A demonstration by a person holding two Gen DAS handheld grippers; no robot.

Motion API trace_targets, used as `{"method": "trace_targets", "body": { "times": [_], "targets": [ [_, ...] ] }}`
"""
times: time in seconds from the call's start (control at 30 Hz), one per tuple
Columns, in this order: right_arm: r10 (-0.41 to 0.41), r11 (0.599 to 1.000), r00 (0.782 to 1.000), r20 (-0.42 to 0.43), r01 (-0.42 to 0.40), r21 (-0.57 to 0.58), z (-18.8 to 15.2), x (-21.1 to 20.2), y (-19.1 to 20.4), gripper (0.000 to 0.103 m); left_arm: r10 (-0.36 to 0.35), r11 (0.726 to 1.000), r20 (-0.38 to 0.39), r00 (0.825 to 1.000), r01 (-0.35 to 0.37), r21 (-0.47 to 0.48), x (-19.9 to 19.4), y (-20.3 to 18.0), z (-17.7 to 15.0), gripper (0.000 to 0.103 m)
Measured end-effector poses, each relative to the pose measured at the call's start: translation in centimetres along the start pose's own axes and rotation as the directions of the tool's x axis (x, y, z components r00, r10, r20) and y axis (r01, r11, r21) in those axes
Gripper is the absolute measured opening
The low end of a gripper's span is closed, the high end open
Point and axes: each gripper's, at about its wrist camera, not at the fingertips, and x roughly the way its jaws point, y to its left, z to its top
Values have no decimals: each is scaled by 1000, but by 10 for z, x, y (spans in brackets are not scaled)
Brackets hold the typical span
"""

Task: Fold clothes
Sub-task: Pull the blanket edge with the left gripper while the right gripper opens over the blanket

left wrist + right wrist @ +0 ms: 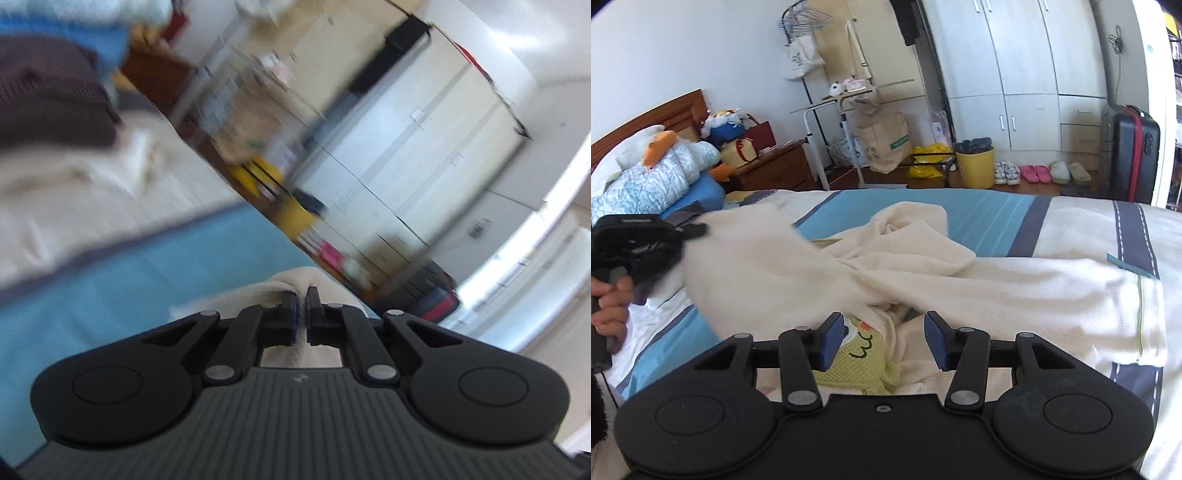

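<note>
Left wrist view was blurred, yet the left gripper (302, 295) was seen with its fingers nearly closed on a fold of the cream waffle-knit garment (291, 282). In the right wrist view, the garment was spread across the striped bed (997, 221), and the right gripper (884, 339) was held wide open, grasping nothing, above its green cartoon patch (862, 354).

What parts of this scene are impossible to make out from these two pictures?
- Left wrist view: motion blur smears the room, so the shelf clutter is unreadable.
- Left wrist view: the cream garment is mostly hidden behind the left gripper that pinches it.
- Right wrist view: the green cartoon patch is partly covered by folds and the open right gripper.
- Right wrist view: the hand is cut by the edge.
</note>
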Motion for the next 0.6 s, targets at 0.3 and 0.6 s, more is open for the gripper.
{"method": "trace_targets", "body": {
  "times": [0.3,0.6],
  "targets": [
    [13,996,1000,-25,-15,-85,-5,5,20,54,294,946,216,931,-315,72,-40,30,45,4],
    [-104,993,994,-30,105,45,1,5,-19,54,513,804,345,786,-581,129,-29,18,42,4]
  ]
}}
